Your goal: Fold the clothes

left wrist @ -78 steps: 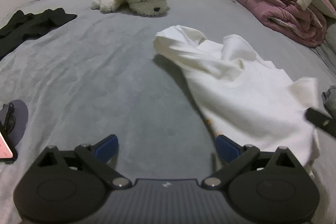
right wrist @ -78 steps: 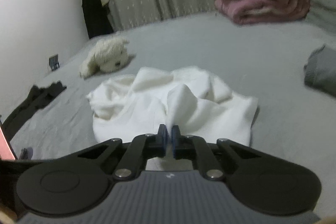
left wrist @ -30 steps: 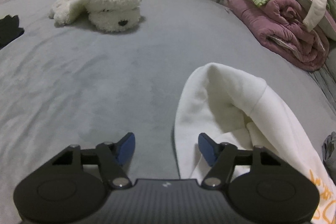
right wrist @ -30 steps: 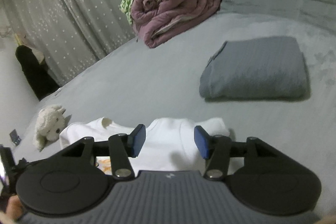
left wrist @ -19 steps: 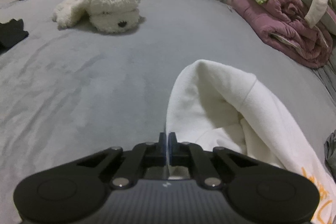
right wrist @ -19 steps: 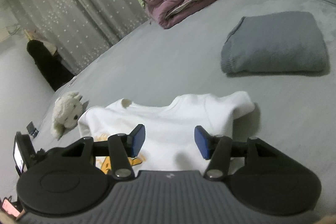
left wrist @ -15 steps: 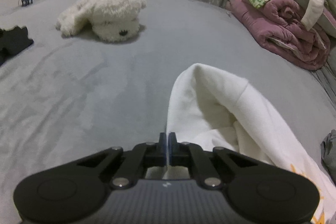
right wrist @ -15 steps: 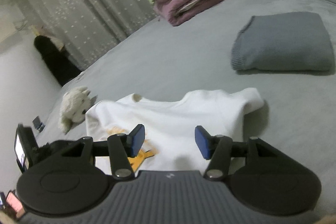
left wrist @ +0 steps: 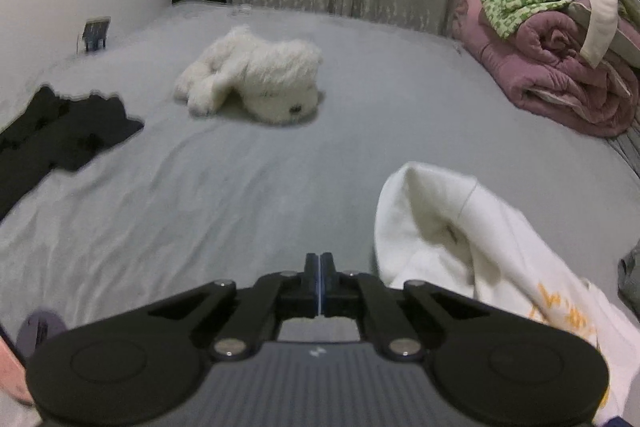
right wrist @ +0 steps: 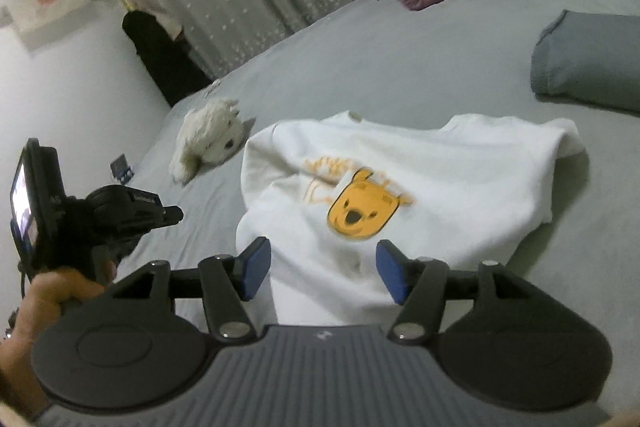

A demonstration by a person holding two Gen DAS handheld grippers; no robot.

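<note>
Two grippers are mine: the left gripper (left wrist: 320, 281) is clenched on nothing, beside the white sweatshirt (right wrist: 400, 183), which lies flat mid-frame on the bed (right wrist: 400, 59), print up. My right gripper (right wrist: 320, 269) has just been opening, released above its hem, nothing pinched, probably to choose a fold corner.

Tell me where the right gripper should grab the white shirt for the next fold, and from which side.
Probably the short sleeve at the white shirt's far right corner. It sticks out past the body as a loose, slightly bunched flap on the bed, so there is an edge to pinch. Bring the open right gripper in from the right, fingers low along the bed.
</note>
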